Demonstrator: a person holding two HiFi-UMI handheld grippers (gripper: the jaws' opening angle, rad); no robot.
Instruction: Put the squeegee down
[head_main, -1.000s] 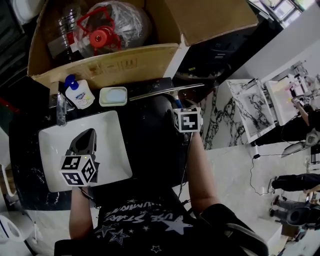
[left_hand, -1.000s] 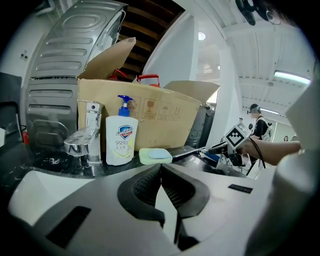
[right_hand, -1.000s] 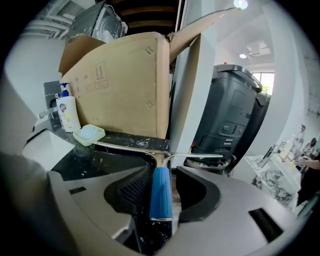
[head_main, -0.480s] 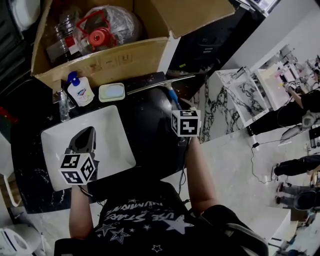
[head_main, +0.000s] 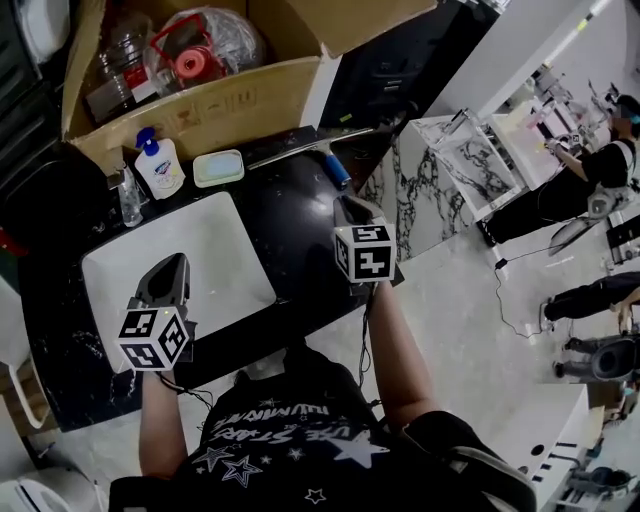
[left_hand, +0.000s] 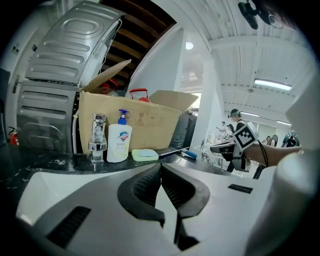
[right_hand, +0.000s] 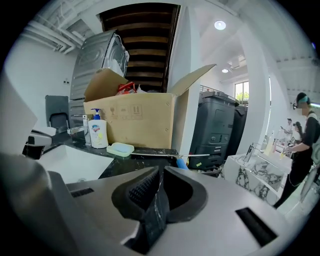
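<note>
Fingers (right_hand: 142, 192) of R gripper (right_hand: 159, 172) are pressed together. They have just closed, w/ nothing btwn them. L gripper (left_hand: 160, 167) is the same: ribbed pads meet at the tips, nothing held.

Head view: squeegee (head_main: 305, 150) lies flat on black surface (head_main: 300, 225), along its far edge and just in front of cardboard box (head_main: 200, 105). Blade runs approx 9-to-3 o'clock, w/ the 3 end slightly farther back. Blue handle sticks out toward 5 o'clock. R gripper (head_main: 348, 207) hangs at 6 o'clock of the squeegee, near the handle end but clear of it, pointing to 12.

Soap dish (head_main: 218, 167) sits at 9 o'clock of the squeegee, just beside the blade end. Soap bottle (head_main: 158, 165) w/ blue pump stands upright at 9 o'clock of the dish. Faucet (head_main: 127, 198) is at 8 o'clock of the bottle. White sink (head_main: 215, 250) is set into the surface at 6 o'clock of dish and bottle. L gripper (head_main: 170, 275) is over the sink's 7 o'clock part, also pointing to 12.

R gripper view: squeegee (right_hand: 160, 154) is straight ahead at 12 o'clock beyond the fingertips, resting on the surface w/ handle toward cam. L gripper view: squeegee (left_hand: 172, 151) shows at 1 o'clock, just past the dish, and the R gripper (left_hand: 220, 148) is at 3 o'clock.
</note>
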